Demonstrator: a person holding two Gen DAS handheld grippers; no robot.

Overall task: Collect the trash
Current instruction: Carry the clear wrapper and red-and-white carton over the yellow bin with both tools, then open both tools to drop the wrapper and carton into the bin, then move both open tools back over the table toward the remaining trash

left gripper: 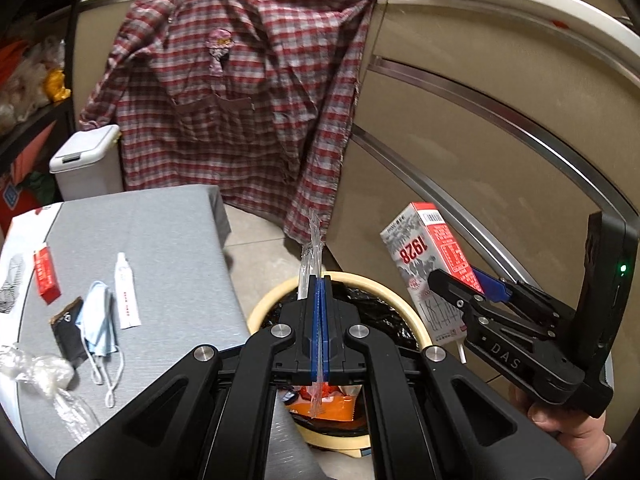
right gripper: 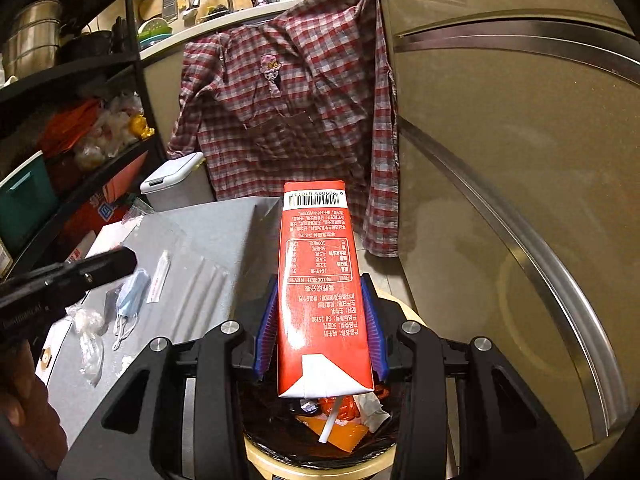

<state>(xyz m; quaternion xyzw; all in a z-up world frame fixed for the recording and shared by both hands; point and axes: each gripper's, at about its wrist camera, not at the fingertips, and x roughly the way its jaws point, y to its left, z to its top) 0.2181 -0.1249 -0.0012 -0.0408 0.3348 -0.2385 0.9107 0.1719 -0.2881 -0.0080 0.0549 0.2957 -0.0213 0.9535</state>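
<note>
My left gripper (left gripper: 321, 284) is shut on a clear plastic wrapper (left gripper: 311, 248) that sticks up above its blue pads and hangs below them over the bin. My right gripper (right gripper: 322, 300) is shut on a red and white milk carton (right gripper: 322, 292), also seen in the left wrist view (left gripper: 430, 264), held above the bin. The round cream trash bin (left gripper: 404, 312) with a black liner stands on the floor below both grippers; it holds orange and white wrappers (right gripper: 340, 420).
A grey table (left gripper: 168, 240) at left carries a blue face mask (left gripper: 98, 320), a white tube (left gripper: 126, 292), a red box (left gripper: 47, 276), a dark packet (left gripper: 68, 328) and crumpled clear plastic (left gripper: 40, 372). A plaid shirt (left gripper: 240, 100) hangs behind. A white lidded bin (left gripper: 86, 164) stands beyond the table.
</note>
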